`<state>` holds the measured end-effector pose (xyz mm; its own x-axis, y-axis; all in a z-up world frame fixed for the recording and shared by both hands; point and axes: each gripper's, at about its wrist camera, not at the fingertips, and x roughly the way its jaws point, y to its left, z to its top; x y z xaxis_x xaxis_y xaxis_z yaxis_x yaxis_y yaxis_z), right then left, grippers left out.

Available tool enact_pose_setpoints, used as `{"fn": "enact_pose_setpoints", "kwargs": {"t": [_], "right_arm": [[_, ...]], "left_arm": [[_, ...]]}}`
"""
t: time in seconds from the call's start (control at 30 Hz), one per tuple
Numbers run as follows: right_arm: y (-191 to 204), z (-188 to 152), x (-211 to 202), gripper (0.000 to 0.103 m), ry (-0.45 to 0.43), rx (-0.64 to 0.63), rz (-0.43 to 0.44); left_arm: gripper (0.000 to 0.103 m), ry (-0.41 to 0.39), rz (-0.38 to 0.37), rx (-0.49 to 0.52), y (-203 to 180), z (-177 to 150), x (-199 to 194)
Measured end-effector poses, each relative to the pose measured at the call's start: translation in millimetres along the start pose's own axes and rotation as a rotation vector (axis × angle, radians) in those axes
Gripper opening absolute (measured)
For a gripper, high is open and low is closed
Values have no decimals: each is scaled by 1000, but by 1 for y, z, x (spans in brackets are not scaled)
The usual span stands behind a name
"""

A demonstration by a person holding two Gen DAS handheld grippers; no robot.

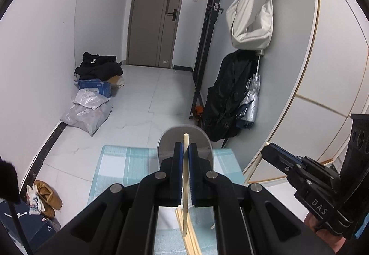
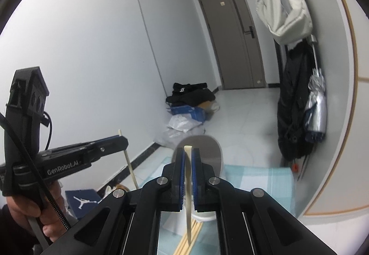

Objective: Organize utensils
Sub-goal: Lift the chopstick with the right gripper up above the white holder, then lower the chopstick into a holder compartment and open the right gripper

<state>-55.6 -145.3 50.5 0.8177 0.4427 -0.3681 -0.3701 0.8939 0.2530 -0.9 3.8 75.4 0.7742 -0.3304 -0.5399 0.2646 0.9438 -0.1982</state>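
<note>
My left gripper (image 1: pixel 186 146) is shut on a pale wooden chopstick (image 1: pixel 185 139) that stands nearly upright between its blue pads, with its tip poking above them. My right gripper (image 2: pixel 188 151) is likewise shut on a second chopstick (image 2: pixel 188 185). Each gripper also appears in the other's view: the right gripper (image 1: pixel 268 149) at the right, the left gripper (image 2: pixel 124 139) at the left, each with its stick. Several more chopsticks (image 1: pixel 192 245) lie below on the light-blue checked cloth (image 1: pixel 120 162), also seen as chopsticks (image 2: pixel 184 243) in the right wrist view.
A grey rounded chair back (image 1: pixel 184 135) rises just beyond the cloth. A pale round container (image 2: pixel 204 214) sits under my right fingers. On the floor are bags and boxes (image 1: pixel 92 105) and shoes (image 1: pixel 48 197). A coat and umbrella (image 1: pixel 233 98) hang on the right wall.
</note>
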Motion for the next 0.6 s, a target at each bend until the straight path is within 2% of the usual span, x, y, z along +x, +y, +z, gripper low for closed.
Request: {"fn": "enact_pose_setpoints", "kwargs": {"t": [0.3, 0.6], "right_arm": [[-6, 62, 5, 5, -55, -3, 14], [-8, 120, 43, 5, -106, -58, 22]], "left_arm": [[2, -52, -53, -14, 3, 51, -1], [2, -102, -64, -17, 17, 92, 19]]}}
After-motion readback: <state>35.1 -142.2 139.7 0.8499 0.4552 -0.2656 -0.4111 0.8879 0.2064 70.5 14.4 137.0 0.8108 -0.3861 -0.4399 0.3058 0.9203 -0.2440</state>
